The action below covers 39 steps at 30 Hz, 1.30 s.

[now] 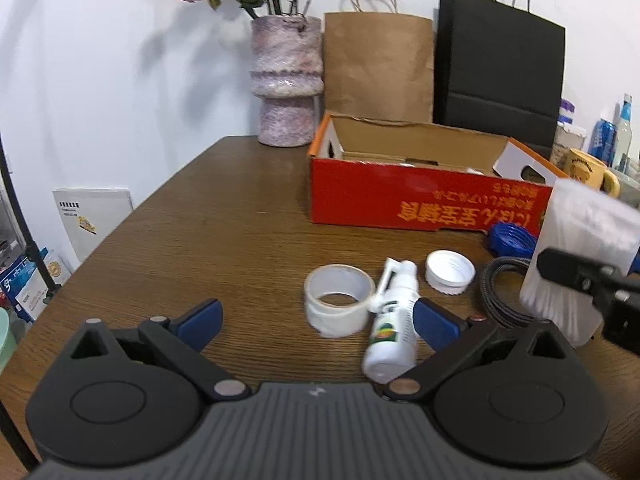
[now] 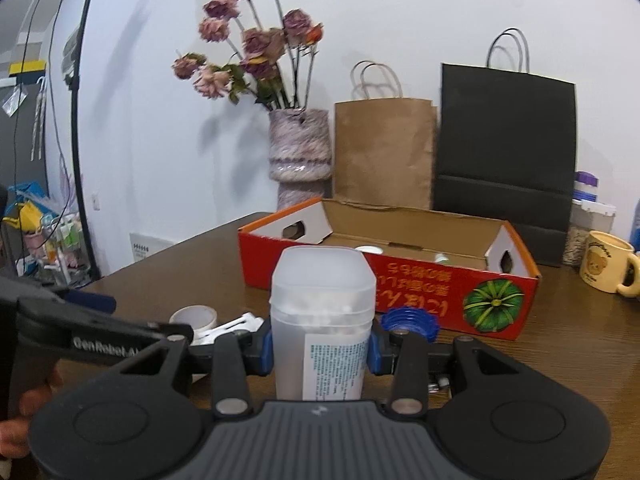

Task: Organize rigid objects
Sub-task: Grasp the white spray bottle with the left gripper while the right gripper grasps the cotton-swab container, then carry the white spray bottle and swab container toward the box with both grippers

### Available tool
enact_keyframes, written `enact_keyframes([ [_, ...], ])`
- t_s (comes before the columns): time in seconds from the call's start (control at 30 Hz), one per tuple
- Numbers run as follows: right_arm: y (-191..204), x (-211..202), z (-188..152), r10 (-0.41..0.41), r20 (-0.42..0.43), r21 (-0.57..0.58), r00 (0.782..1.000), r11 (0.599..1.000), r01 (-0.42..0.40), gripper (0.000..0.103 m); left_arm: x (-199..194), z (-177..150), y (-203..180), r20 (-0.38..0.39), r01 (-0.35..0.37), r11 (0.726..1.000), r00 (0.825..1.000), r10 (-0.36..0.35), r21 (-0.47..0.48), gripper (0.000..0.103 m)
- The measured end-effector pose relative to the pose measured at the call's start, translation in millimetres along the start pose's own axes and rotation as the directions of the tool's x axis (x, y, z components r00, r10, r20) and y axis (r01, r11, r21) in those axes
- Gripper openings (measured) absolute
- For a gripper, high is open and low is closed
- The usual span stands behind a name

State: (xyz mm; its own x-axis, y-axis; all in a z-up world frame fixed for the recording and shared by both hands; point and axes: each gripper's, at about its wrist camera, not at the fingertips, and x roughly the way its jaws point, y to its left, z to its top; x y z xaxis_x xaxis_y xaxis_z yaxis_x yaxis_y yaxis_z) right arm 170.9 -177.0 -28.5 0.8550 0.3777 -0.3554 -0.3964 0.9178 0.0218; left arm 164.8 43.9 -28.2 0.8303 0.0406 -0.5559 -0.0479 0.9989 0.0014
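Transport step of the sorting task. Right gripper [image 2: 320, 350] pinches the translucent cotton-swab container [image 2: 322, 320] upright between its blue pads, near the front wall of the red cardboard box [image 2: 400, 284], which stands open at the far side of the wooden table [image 1: 224, 216]. Left gripper [image 1: 318, 322] hangs spread and empty above the tape roll [image 1: 338, 300] and the white spray bottle [image 1: 390, 324]; a white cap [image 1: 450, 272] and blue cap [image 1: 510, 240] lie farther right. The next move probably calls for lifting the container over the box wall and releasing it inside.

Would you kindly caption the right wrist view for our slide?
Right gripper clamps a translucent cotton-swab container before the open red cardboard box.
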Motion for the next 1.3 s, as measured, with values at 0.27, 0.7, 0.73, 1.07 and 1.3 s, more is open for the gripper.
enact_keyframes([
  [0.27, -25.9, -9.6, -2.4, -0.046, 0.011, 0.023, 0.999, 0.999, 0.046, 0.041, 16.7, -0.7, -25.1, -0.040, -0.006, 1.000, 0.999, 0.008, 0.030, 0.103],
  [0.7, -50.6, -18.8, -4.8, -0.074, 0.019, 0.054, 0.997, 0.996, 0.073, 0.041, 31.7, -2.1, -51.3, -0.097, -0.009, 0.999, 0.995, 0.012, 0.033, 0.065],
  [0.73, -49.8, -19.4, -4.6, -0.073, 0.021, 0.053, 0.997, 0.996, 0.072, 0.041, 31.7, -2.0, -53.0, -0.096, -0.003, 0.999, 0.995, 0.007, 0.032, 0.058],
  [1.07, -46.2, -21.5, -5.2, -0.071, 0.026, 0.043, 0.997, 0.997, 0.070, 0.041, 24.8, -3.7, -64.4, -0.081, 0.048, 0.998, 0.996, -0.044, 0.038, 0.028],
  [1.3, -44.3, -23.0, -5.9, -0.071, 0.032, 0.034, 0.997, 0.997, 0.070, 0.041, 17.8, -1.5, -66.2, -0.048, 0.038, 0.998, 0.998, -0.036, 0.043, 0.028],
])
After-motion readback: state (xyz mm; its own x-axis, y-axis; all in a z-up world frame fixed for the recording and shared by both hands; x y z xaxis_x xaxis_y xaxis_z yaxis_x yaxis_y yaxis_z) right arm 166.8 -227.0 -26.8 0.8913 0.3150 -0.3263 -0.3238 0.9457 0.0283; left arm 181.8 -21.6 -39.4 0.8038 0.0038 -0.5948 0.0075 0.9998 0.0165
